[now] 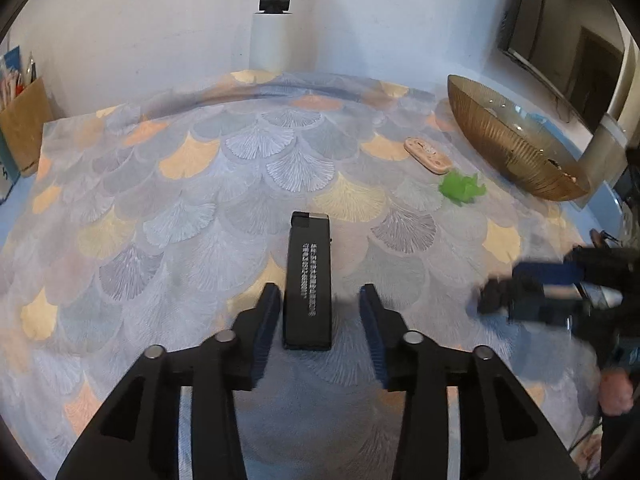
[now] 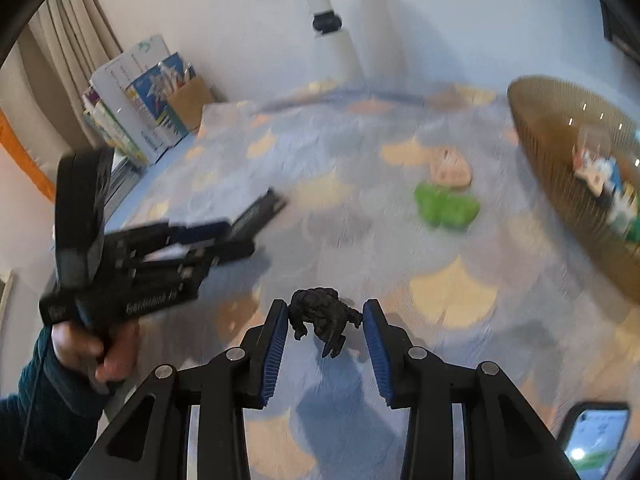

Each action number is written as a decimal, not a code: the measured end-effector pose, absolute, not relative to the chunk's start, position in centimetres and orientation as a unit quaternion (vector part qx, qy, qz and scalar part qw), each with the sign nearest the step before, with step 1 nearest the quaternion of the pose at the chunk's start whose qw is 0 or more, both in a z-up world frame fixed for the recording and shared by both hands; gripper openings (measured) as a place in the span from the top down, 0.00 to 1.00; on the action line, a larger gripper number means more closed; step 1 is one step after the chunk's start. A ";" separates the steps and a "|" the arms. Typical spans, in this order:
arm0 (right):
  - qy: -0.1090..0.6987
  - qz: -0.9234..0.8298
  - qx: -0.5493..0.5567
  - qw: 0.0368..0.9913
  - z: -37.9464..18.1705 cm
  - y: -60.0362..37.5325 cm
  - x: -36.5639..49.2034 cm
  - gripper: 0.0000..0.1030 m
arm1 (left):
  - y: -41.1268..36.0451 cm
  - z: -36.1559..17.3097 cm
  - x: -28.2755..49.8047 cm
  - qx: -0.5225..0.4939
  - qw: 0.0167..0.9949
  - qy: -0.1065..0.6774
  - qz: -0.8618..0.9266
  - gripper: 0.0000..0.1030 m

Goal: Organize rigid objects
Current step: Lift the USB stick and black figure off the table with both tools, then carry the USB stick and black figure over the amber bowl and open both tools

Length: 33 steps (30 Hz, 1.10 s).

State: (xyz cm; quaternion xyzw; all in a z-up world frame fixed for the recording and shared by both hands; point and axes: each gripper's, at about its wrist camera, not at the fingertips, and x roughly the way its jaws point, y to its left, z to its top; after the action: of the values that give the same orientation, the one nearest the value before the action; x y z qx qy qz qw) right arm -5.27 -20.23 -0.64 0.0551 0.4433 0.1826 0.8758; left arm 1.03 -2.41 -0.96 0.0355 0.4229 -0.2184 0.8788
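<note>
A long black box with silver lettering point(image 1: 307, 280) lies on the patterned tablecloth between the fingers of my left gripper point(image 1: 320, 300). The jaws stand wide on either side; the left pad is close to the box, the right pad apart from it. My right gripper point(image 2: 326, 316) holds a small black figurine point(image 2: 322, 314) between its blue pads above the cloth, touching both. A green toy point(image 1: 462, 188) point(image 2: 446, 204) and a pink oval piece point(image 1: 427, 155) point(image 2: 450, 168) lie near a gold ribbed bowl point(image 1: 512, 148) point(image 2: 560, 160) holding several items.
A cardboard holder with pens point(image 1: 24, 120) and books point(image 2: 140, 96) stand at the table's far left. A white pole point(image 1: 272, 20) rises at the back. A phone point(image 2: 596, 436) lies at the near right. The right gripper shows blurred in the left wrist view point(image 1: 532, 296).
</note>
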 end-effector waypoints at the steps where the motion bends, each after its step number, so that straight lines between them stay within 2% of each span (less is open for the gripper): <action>1: 0.449 0.183 0.051 0.873 -0.9 -20.2 -5.5 0.63 | -2.8 -0.9 1.1 0.041 0.881 0.422 -0.211 0.59; 3: 0.455 0.179 0.035 0.872 -1.1 -20.1 -6.0 0.63 | -3.3 -0.9 1.2 0.053 0.883 0.419 -0.203 0.60; 4: 0.458 0.175 0.029 0.871 -1.2 -20.0 -6.3 0.63 | -3.5 -0.9 1.1 0.058 0.885 0.418 -0.199 0.64; 5: 0.461 0.172 0.030 0.870 -1.2 -20.2 -6.5 0.59 | -3.5 -0.9 1.0 0.058 0.886 0.416 -0.196 0.76; 6: 0.464 0.168 0.032 0.869 -1.3 -20.4 -7.0 0.55 | -3.3 -0.8 0.9 0.054 0.886 0.417 -0.196 0.79; 7: 0.463 0.161 0.032 0.871 -1.3 -20.5 -7.3 0.43 | -2.9 -0.8 0.8 0.035 0.883 0.422 -0.202 0.79; 8: 0.460 0.151 0.031 0.874 -1.3 -20.5 -7.7 0.35 | -2.5 -0.7 0.6 0.013 0.880 0.425 -0.211 0.79; 9: 0.459 0.147 0.031 0.876 -1.4 -20.5 -8.0 0.35 | -2.2 -0.8 0.5 0.001 0.878 0.427 -0.215 0.79; 14: 0.462 0.130 0.032 0.877 -1.7 -19.2 -7.7 0.35 | -2.4 -0.7 -0.4 0.004 0.880 0.428 -0.204 0.77; 15: 0.463 0.124 0.033 0.877 -1.7 -19.0 -7.5 0.35 | -2.6 -0.7 -0.5 0.008 0.881 0.428 -0.204 0.75; 16: 0.461 0.113 0.033 0.879 -1.7 -18.7 -7.3 0.35 | -2.9 -0.6 -0.5 0.012 0.880 0.428 -0.207 0.67; 18: 0.455 0.087 0.019 0.886 -1.7 -18.0 -7.0 0.45 | -3.6 -0.7 -0.3 0.025 0.881 0.427 -0.202 0.63; 20: 0.449 0.073 0.003 0.891 -1.7 -17.6 -6.9 0.61 | -4.5 -0.8 -0.1 0.051 0.887 0.422 -0.181 0.63; 22: 0.444 0.087 0.009 0.892 -1.6 -17.5 -7.1 0.62 | -5.2 -0.8 0.1 0.062 0.890 0.422 -0.163 0.65; 24: 0.436 0.113 0.030 0.893 -1.4 -17.7 -7.6 0.62 | -5.2 -0.7 0.3 0.053 0.889 0.424 -0.164 0.79; 27: 0.421 0.107 0.019 0.900 -0.4 -17.7 -8.2 0.62 | -5.0 -0.3 0.0 0.021 0.885 0.427 -0.185 0.79; 33: 0.392 0.094 0.019 0.915 2.4 -18.3 -9.2 0.62 | -6.0 2.8 -1.3 -0.008 0.901 0.380 -0.210 0.79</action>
State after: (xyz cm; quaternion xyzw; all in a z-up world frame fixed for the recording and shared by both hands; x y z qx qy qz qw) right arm -9.20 -18.31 2.42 0.0188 0.3922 0.0941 0.9149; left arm -1.32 -5.97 2.83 -0.0084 0.3799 -0.2099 0.9009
